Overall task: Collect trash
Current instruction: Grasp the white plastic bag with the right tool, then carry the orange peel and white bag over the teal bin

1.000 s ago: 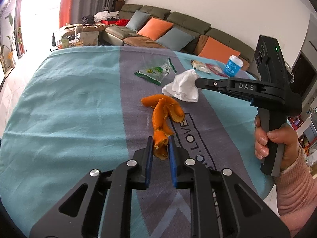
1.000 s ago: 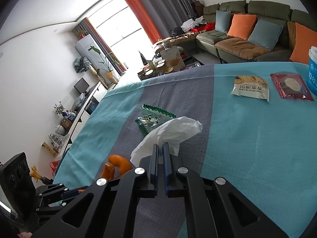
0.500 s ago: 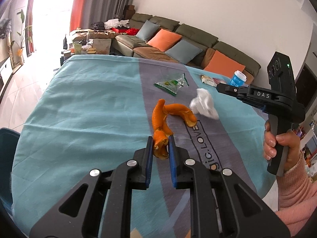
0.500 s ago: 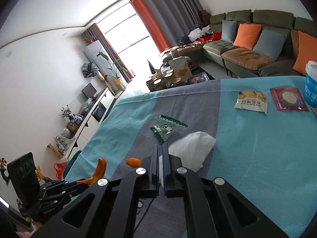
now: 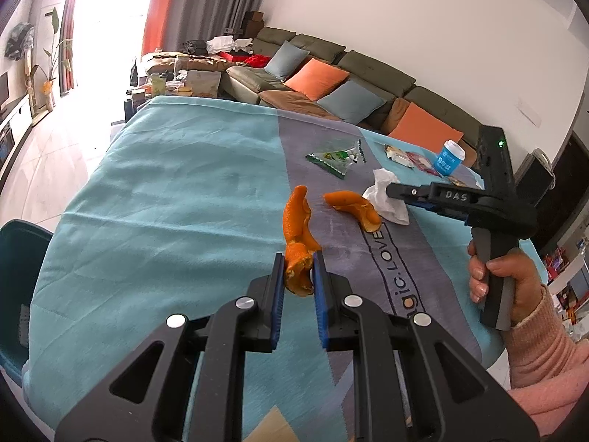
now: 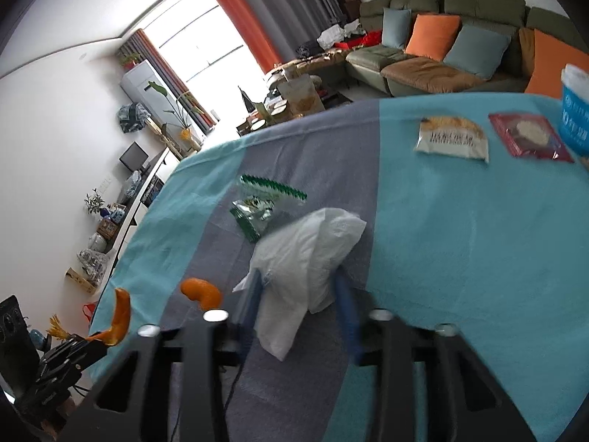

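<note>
Two curled orange peel pieces are what we are collecting: one peel strip [image 5: 299,237] we are pinching in the nearly closed left gripper [image 5: 299,283], lifted off the teal and grey tablecloth [image 5: 154,199]; the other peel [image 5: 352,209] is lying at two o'clock. Our right gripper [image 6: 300,304] is opening around one crumpled white tissue [image 6: 307,265], its pads no longer pressing. Next, we judge, comes carrying the peel to a bin. One green wrapper [image 5: 333,157] is waiting at one o'clock.

Both cams ride on the handheld grippers, looking down along their fingers at the table [image 5: 154,199] from close up. Left one faces the sofa [image 5: 368,73] and catches the right hand [image 5: 504,280]. Right one faces the window [image 6: 198,44]. Both share the tissue [image 5: 386,199], peels and sofa.
</note>
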The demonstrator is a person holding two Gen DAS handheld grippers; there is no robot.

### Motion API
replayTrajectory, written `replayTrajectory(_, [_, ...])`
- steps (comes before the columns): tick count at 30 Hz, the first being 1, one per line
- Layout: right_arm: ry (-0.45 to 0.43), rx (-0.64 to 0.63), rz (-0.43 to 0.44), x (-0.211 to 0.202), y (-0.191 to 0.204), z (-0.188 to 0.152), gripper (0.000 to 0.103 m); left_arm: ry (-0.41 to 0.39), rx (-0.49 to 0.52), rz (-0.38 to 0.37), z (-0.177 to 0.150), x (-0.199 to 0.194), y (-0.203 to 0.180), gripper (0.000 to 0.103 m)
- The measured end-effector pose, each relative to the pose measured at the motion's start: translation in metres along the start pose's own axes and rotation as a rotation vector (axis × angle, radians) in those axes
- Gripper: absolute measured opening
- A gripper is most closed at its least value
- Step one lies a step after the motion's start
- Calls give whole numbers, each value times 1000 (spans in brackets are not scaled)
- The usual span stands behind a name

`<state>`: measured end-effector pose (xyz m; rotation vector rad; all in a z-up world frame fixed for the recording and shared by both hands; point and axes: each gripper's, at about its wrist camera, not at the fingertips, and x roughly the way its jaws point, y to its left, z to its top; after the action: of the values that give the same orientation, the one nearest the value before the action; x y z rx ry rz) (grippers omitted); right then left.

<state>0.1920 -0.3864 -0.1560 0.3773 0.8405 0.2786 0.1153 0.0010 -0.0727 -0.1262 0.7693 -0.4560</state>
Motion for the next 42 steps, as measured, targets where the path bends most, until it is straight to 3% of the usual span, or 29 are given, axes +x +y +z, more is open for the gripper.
replayTrajectory(3, [-12, -4, 10, -4, 1, -2, 14, -3, -3, 7, -1, -3, 1, 15])
replayTrajectory(17, [-141, -120, 96, -55, 37, 3, 12, -38, -27, 22, -5, -25, 13, 15])
replayTrajectory(42, [-37, -319, 290, -21, 130, -15, 12, -107, -79, 113, -13, -74, 35, 15])
